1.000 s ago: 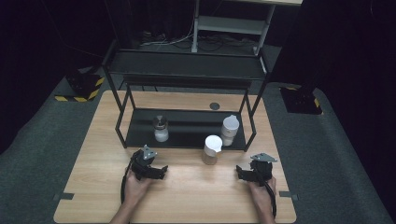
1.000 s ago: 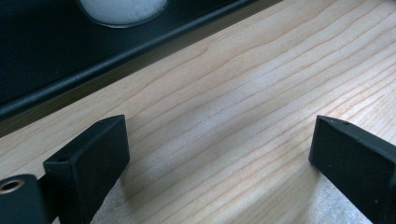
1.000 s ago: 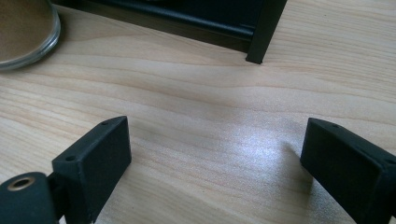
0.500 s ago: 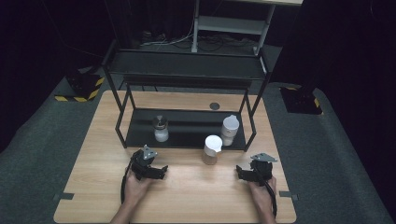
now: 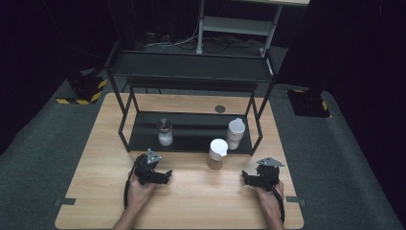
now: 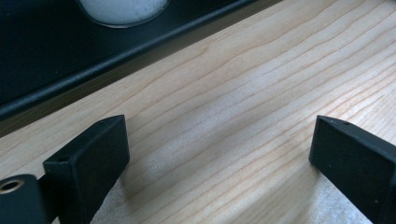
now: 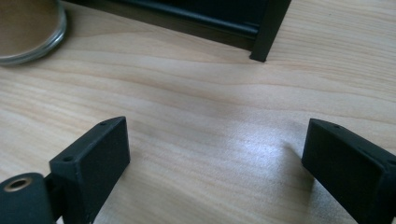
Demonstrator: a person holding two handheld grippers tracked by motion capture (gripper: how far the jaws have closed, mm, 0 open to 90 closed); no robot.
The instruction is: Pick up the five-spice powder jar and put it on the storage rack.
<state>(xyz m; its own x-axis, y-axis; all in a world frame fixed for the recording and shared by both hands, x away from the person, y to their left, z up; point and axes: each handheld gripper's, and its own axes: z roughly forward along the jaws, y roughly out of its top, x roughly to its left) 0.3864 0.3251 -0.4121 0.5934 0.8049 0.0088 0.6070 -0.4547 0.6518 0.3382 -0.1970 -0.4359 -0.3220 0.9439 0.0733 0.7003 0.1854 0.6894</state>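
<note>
On the wooden surface (image 5: pixel 191 201), both hand-held grippers, left (image 5: pixel 163 176) and right (image 5: pixel 246 178), rest wide open and empty; the right should approach the white-lidded jar (image 5: pixel 218 153) squarely, low on its body.

A small glass jar with a white lid (image 5: pixel 218 153) stands upright on the wooden table, just before the black shelf.

My table (image 5: pixel 191 201) is pale wood with a clear grain and a smooth, faintly sheened finish. The rack (image 5: pixel 191 139) looks like matt black metal. My left gripper (image 6: pixel 219 154) and right gripper (image 7: pixel 215 154) have matt black plastic jaws. The jar (image 5: pixel 216 154) looks glassy, with a smooth white lid.
</note>
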